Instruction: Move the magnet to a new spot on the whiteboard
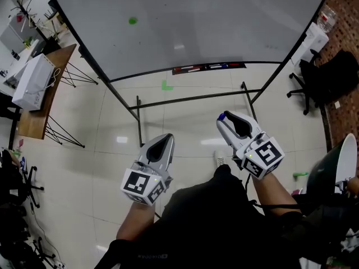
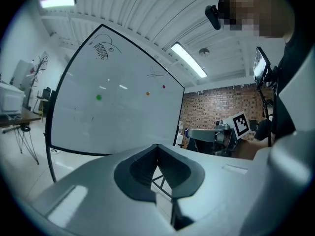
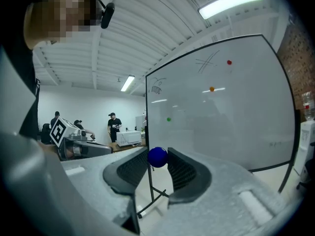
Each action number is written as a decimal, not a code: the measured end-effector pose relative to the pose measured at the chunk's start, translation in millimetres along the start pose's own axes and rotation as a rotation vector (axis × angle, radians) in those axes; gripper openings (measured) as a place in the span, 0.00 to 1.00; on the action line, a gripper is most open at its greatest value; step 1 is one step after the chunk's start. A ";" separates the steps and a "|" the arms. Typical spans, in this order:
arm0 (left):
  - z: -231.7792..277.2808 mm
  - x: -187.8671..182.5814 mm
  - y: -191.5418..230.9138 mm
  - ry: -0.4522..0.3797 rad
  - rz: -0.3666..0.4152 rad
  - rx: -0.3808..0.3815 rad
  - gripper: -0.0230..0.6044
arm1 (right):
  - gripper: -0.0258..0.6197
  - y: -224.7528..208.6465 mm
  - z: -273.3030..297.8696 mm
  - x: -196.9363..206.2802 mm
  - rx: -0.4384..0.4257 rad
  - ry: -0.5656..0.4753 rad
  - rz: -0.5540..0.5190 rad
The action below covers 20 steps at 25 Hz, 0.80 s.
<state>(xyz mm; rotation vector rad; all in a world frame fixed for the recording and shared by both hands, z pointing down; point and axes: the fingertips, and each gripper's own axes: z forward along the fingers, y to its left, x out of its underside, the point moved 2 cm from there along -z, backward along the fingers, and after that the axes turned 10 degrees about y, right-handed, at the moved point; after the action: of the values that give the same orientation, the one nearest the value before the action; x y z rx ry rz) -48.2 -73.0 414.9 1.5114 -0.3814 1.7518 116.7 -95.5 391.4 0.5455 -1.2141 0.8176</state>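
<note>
Between the pads of your right gripper (image 1: 225, 121) sits the small round blue magnet (image 3: 157, 157), clamped at the very tips. It is off the board, well apart from the large white whiteboard on its black frame (image 1: 224, 27), which stands on the far side of both grippers.

Your left gripper (image 1: 167, 140) is to the left of the right one, its jaws closed together on nothing.

To do this step well:
- Grip firmly, because the ball is pinched only at the tips and looks likely to roll out if you loosen.
- Carry it across to the far side and pick a bare patch of board, away from the magnets already there.
- Bring the magnet's face square to the surface and let the board take it before you release.
- Open the jaws, then draw straight back so the pads do not drag it sideways.
- Leave your left gripper clear of the path, since this job seems to need one hand only.

Counted:
- one blue magnet, in your grip
- three magnets on the board: one green magnet (image 1: 132, 21), one orange magnet (image 3: 211, 89) and one red magnet (image 3: 229, 62)
- one whiteboard
- two grippers
</note>
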 end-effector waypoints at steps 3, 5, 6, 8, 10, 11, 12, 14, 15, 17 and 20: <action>19.0 -8.5 -8.4 -0.016 0.017 -0.006 0.06 | 0.21 -38.1 -6.1 -3.5 0.041 -0.017 -0.011; 41.2 -11.7 -16.0 -0.017 0.023 -0.008 0.06 | 0.21 -71.5 -11.7 -6.3 0.072 -0.026 -0.027; 54.1 -13.5 -20.3 -0.017 0.025 -0.009 0.06 | 0.21 -90.0 -14.6 -7.0 0.088 -0.028 -0.037; 81.3 -18.6 -29.8 -0.019 0.028 -0.015 0.06 | 0.21 -130.2 -20.0 -5.9 0.114 -0.028 -0.050; 110.2 -25.7 -39.6 -0.025 0.027 -0.027 0.06 | 0.21 -176.4 -24.3 -2.0 0.142 -0.019 -0.056; 124.5 -29.3 -44.5 -0.030 0.023 -0.035 0.06 | 0.21 -201.6 -25.6 0.8 0.158 -0.014 -0.059; 138.5 -32.3 -49.4 -0.034 0.018 -0.042 0.06 | 0.21 -227.1 -26.2 3.6 0.175 -0.009 -0.061; 167.5 -37.1 -57.6 -0.037 0.012 -0.059 0.06 | 0.21 -278.6 -24.9 6.1 0.206 -0.009 -0.065; 183.3 -39.4 -61.3 -0.037 0.010 -0.069 0.06 | 0.21 -304.5 -23.8 6.1 0.225 -0.008 -0.066; 214.2 -42.3 -71.0 -0.032 0.003 -0.083 0.06 | 0.21 -352.0 -21.5 8.2 0.265 0.006 -0.066; 254.7 -46.5 -90.1 -0.028 -0.007 -0.092 0.06 | 0.21 -408.1 -14.2 15.8 0.297 0.036 -0.083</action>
<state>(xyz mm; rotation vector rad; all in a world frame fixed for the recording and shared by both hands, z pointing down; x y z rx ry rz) 194.4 -200.6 412.0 1.4714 -0.4644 1.6858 450.6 -328.8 424.6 0.8139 -1.0357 0.9397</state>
